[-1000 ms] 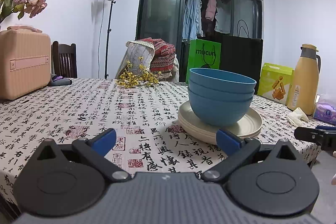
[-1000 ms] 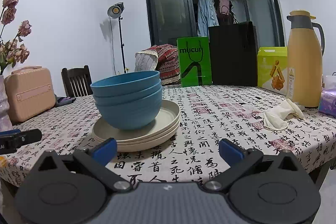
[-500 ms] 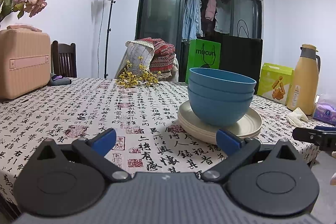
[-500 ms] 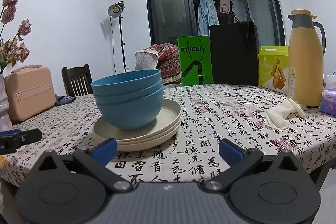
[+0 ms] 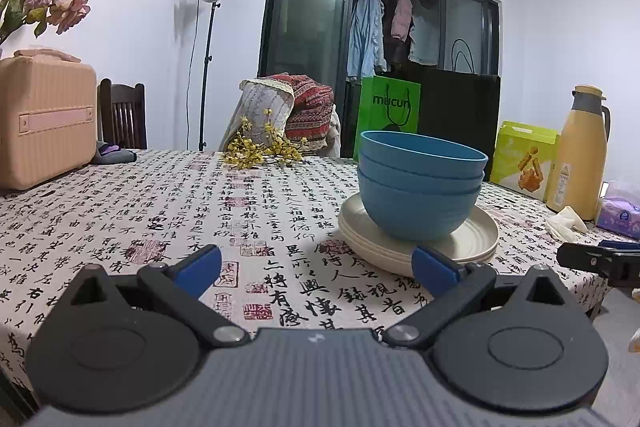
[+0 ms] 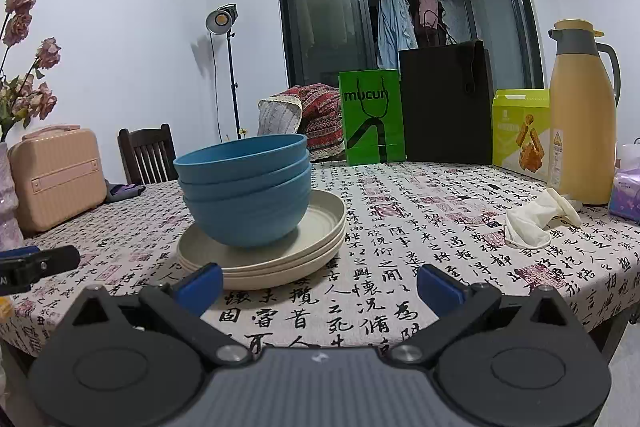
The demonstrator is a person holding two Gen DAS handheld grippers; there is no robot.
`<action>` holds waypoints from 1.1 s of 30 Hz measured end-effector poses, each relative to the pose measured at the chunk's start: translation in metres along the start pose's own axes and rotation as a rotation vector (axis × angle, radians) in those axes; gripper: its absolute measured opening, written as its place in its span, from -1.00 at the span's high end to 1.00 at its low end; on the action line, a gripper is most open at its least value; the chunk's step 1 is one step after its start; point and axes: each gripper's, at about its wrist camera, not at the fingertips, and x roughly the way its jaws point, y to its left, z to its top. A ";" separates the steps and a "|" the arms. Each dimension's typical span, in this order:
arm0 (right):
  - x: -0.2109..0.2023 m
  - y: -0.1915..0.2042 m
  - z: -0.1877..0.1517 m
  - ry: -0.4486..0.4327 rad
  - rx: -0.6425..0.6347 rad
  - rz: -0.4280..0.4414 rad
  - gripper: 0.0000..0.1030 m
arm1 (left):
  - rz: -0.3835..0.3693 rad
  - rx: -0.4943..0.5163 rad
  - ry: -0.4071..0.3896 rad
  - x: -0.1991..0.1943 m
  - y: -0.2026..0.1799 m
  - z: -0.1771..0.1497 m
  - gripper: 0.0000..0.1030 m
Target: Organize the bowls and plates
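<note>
Three nested blue bowls (image 5: 420, 187) were seen stacked on cream plates (image 5: 472, 243) on the calligraphy tablecloth (image 5: 160, 211), while the left gripper (image 5: 316, 267) and right gripper (image 6: 318, 285) were held spread, empty, nearby.

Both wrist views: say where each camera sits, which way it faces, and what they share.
Left wrist: low at the near table edge, facing across it, bowls right of centre; own open tongs below.
Right wrist: same edge, further right, bowls left of centre; own open tongs below.
Shared: bowls on plates, flask, green bag; each sees the other's tip.
</note>
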 end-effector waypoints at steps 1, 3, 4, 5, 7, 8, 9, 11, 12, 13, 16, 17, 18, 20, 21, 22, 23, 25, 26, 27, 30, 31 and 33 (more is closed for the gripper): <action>0.000 0.000 0.000 0.000 0.000 0.000 -1.00 | 0.001 0.000 0.000 0.000 0.000 0.000 -1.00; 0.000 0.000 0.000 0.000 0.000 0.000 -1.00 | 0.001 -0.001 0.000 0.000 0.000 0.000 -1.00; 0.000 0.000 0.000 0.001 0.000 0.000 -1.00 | 0.000 -0.002 0.000 0.000 0.000 0.000 -1.00; 0.000 0.000 0.000 0.000 -0.001 0.000 -1.00 | -0.002 -0.002 0.001 0.000 0.000 0.001 -1.00; 0.000 0.000 0.000 0.000 0.000 0.000 -1.00 | -0.004 -0.004 0.004 0.001 0.000 0.000 -1.00; 0.000 0.000 0.000 0.001 0.000 0.000 -1.00 | -0.004 -0.004 0.004 0.001 0.000 0.000 -1.00; 0.000 0.000 0.000 0.001 0.000 0.000 -1.00 | -0.005 -0.005 0.004 0.001 0.000 0.000 -1.00; 0.000 0.000 0.000 0.001 0.000 0.000 -1.00 | -0.007 -0.008 0.007 0.000 0.001 0.000 -1.00; 0.000 0.000 0.000 0.001 0.000 0.000 -1.00 | -0.008 -0.008 0.008 0.001 0.001 -0.001 -1.00; 0.000 0.000 0.000 0.000 0.000 0.000 -1.00 | -0.009 -0.008 0.009 0.001 0.001 -0.001 -1.00; 0.000 0.000 0.000 0.001 -0.001 0.000 -1.00 | -0.012 -0.007 0.010 0.001 0.001 -0.001 -1.00; 0.000 0.000 0.000 0.002 -0.001 0.001 -1.00 | -0.013 -0.008 0.011 0.001 0.001 -0.001 -1.00; 0.001 0.000 0.000 0.003 -0.002 0.001 -1.00 | -0.014 -0.008 0.013 0.001 0.001 -0.001 -1.00; 0.001 0.000 -0.001 0.004 -0.004 0.002 -1.00 | -0.016 -0.009 0.014 0.001 0.002 -0.001 -1.00; 0.001 0.000 -0.001 0.004 -0.005 0.002 -1.00 | -0.016 -0.008 0.013 0.001 0.002 -0.001 -1.00; 0.001 -0.001 -0.001 0.005 -0.005 0.002 -1.00 | -0.017 -0.008 0.013 0.001 0.002 -0.001 -1.00; 0.001 -0.001 -0.001 0.005 -0.005 0.002 -1.00 | -0.017 -0.008 0.012 0.000 0.002 -0.001 -1.00; 0.001 -0.001 -0.001 0.005 -0.005 0.002 -1.00 | -0.018 -0.008 0.011 0.000 0.002 -0.001 -1.00; 0.002 -0.001 -0.001 0.006 -0.005 0.002 -1.00 | -0.018 -0.007 0.010 0.000 0.002 -0.001 -1.00; 0.002 -0.001 -0.001 0.006 -0.005 0.002 -1.00 | -0.018 -0.005 0.009 0.000 0.001 -0.001 -1.00; 0.002 -0.001 -0.001 0.008 -0.006 0.002 -1.00 | -0.017 -0.003 0.008 0.000 0.001 -0.001 -1.00; 0.002 -0.001 -0.001 0.009 -0.007 0.003 -1.00 | -0.015 -0.001 0.008 0.000 0.001 -0.001 -1.00; 0.003 -0.001 -0.002 0.011 -0.009 0.003 -1.00 | -0.017 -0.003 0.009 0.000 0.001 -0.001 -1.00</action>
